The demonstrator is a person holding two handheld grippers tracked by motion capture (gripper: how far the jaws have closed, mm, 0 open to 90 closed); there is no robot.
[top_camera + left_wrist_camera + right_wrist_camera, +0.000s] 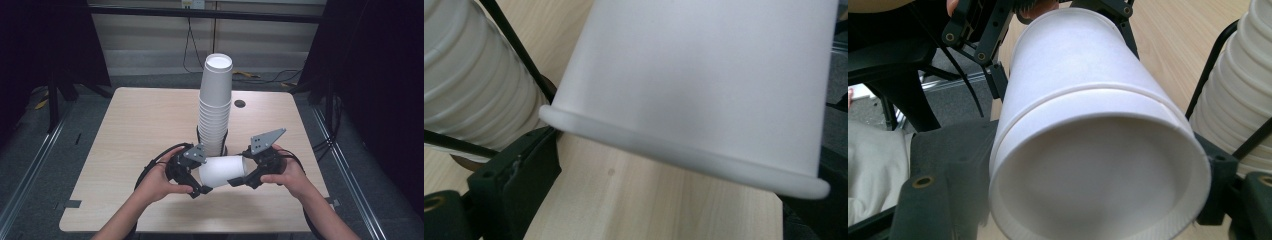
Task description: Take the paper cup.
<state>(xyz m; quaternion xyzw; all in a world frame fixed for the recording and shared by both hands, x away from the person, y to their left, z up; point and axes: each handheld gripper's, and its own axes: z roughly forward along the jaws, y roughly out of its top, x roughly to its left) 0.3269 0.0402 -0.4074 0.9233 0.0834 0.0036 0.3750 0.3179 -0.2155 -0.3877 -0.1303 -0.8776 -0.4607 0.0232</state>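
- The white paper cup (222,171) lies on its side in the air just above the worktop (135,130), between my two claws, near the front edge.
- My left claw (202,189) stands at one end of the cup. In the left gripper view the rolled rim (684,155) sits between my jaws, which look slightly apart from it. I cannot tell whether the pads press.
- My right claw (239,181) is clamped on the other end. In the right gripper view the recessed base (1098,180) faces the lens, with a jaw tight at each side.
- The pads themselves are hidden behind the cup wall in both gripper views.
- The tall stack of white paper cups (216,107) stands in a black wire holder just behind the cup. From above, the cup hides the stack's foot.
- There is open worktop to the left and right; little room remains toward the front edge.
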